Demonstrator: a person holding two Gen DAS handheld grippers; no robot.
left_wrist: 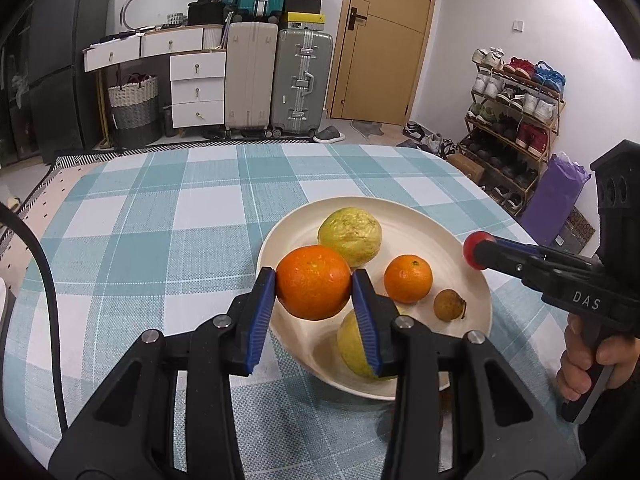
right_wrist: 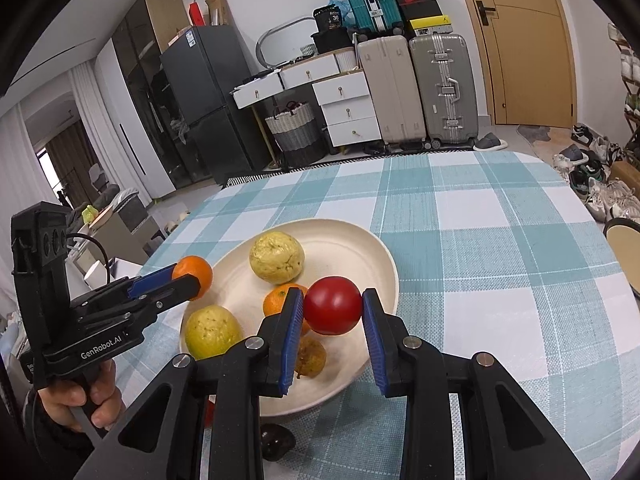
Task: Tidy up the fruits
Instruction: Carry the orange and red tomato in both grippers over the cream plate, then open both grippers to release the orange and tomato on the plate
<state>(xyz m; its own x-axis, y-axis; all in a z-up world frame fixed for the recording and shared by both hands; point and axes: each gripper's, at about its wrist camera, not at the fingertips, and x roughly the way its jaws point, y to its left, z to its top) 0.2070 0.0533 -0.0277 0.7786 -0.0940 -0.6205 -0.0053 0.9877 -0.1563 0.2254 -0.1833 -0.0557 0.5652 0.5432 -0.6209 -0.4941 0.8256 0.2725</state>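
Observation:
My left gripper (left_wrist: 313,280) is shut on a large orange (left_wrist: 313,282), held just above the left rim of a cream plate (left_wrist: 424,224). On the plate lie two yellow-green fruits (left_wrist: 350,236) (right_wrist: 212,332), a small mandarin (left_wrist: 408,279) and a small brown fruit (left_wrist: 449,305). My right gripper (right_wrist: 332,301) is shut on a round red fruit (right_wrist: 333,311) over the plate's right side (right_wrist: 360,240). In the right wrist view, the left gripper (right_wrist: 192,277) shows at the left with the orange (right_wrist: 196,274).
The plate sits on a blue-and-white checked tablecloth (left_wrist: 160,220). A dark brown fruit (right_wrist: 276,444) and a bit of something red (right_wrist: 209,412) lie on the cloth by the plate's near rim. A person's hand (left_wrist: 580,364) holds each gripper. Suitcases and a shoe rack stand beyond the table.

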